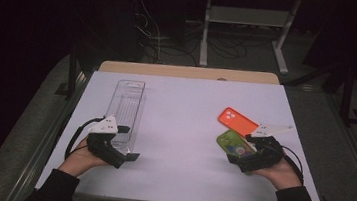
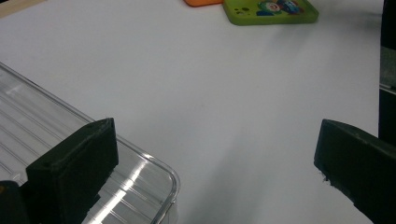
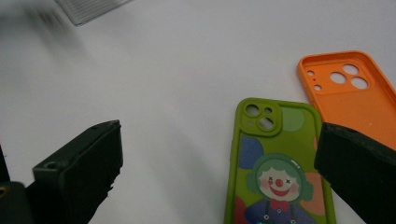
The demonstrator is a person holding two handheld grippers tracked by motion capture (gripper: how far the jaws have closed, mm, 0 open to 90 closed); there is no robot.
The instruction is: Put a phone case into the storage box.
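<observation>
A long clear plastic tray (image 1: 125, 106) lies on the left of the white table (image 1: 183, 131). My left gripper (image 1: 129, 143) is at the tray's near end, open. In the left gripper view (image 2: 217, 140) one jaw stands over the tray's rounded corner (image 2: 140, 172) and the other over bare table. On the right lie a green phone case with a clown picture (image 1: 232, 142) and an orange phone case (image 1: 237, 121), side by side. My right gripper (image 1: 245, 151) hovers open just over the green case (image 3: 275, 158), its right jaw near the orange case (image 3: 350, 100). Nothing is held.
The tray's corner (image 3: 88, 9) shows far off in the right gripper view. The green case (image 2: 271, 11) and orange case (image 2: 203, 2) show at the top of the left gripper view. Beyond the table's wooden far edge (image 1: 189, 72) are desk legs and cables on the floor.
</observation>
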